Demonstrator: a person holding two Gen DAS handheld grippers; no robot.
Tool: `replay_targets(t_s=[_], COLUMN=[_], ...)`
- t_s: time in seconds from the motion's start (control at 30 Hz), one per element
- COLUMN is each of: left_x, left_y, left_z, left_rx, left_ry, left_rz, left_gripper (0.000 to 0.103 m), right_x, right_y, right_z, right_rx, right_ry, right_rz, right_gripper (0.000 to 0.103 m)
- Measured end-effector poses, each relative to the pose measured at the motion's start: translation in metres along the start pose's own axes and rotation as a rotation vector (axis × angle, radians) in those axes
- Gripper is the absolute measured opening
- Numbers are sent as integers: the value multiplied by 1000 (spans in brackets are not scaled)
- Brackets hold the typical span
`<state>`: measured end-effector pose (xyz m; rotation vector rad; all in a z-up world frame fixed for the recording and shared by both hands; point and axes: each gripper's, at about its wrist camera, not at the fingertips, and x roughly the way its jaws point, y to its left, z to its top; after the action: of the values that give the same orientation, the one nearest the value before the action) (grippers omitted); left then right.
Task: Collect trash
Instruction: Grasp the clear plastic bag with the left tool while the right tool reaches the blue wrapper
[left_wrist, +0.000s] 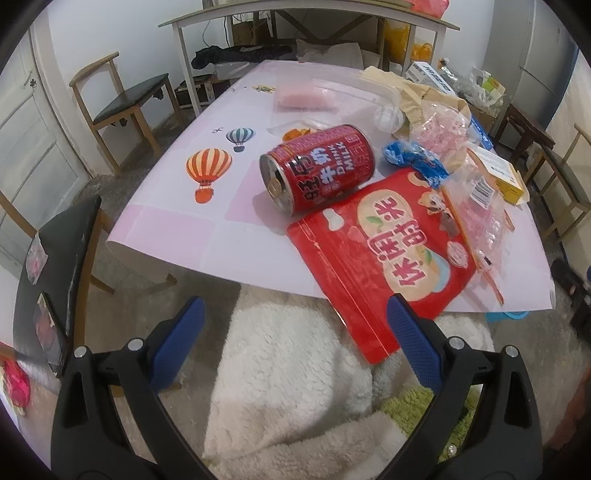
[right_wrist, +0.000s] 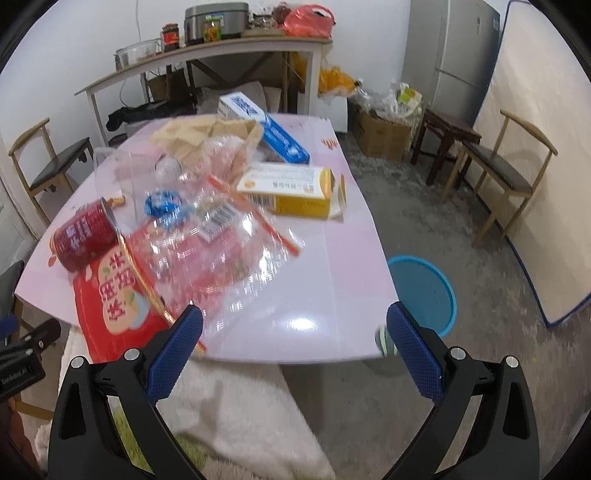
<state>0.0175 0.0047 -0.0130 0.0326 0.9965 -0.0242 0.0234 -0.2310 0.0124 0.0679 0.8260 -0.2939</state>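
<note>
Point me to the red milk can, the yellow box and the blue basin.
red milk can (left_wrist: 317, 168), left wrist view, on its printed side.
yellow box (right_wrist: 291, 188), right wrist view, on its top face.
blue basin (right_wrist: 424, 291), right wrist view, on its inside.

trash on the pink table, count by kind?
Cans: 1, red milk can
Snack bags: 1, red bag
Clear plastic bags: 1
Blue wrappers: 1
Cardboard boxes: 2, yellow box, blue-white box
Paper bags: 1
Total: 7; far clear items unclear.
</note>
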Motion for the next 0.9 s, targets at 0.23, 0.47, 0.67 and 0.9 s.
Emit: replay_targets(t_s=[0.23,0.47,0.67,0.9], left_x=[12,10,9,20], left_y=[11,12,-13,-48], left_z=[11,17,27,40], left_rx=[-6,46,98,154], left_ry=[-26,-154,-224,-229], left_rz=[-18,-191,-405,-577], left_gripper=[94,94,95,94], right_x=[11,22,35,68], right_y=[4,-17,-25,-6], right_z=[28,42,47,39], right_rx=[-63,-4,44,40], right_ry=[-68,-55,-14,100], right_rz=[49,83,179,289], right_gripper=[97,97,95,64])
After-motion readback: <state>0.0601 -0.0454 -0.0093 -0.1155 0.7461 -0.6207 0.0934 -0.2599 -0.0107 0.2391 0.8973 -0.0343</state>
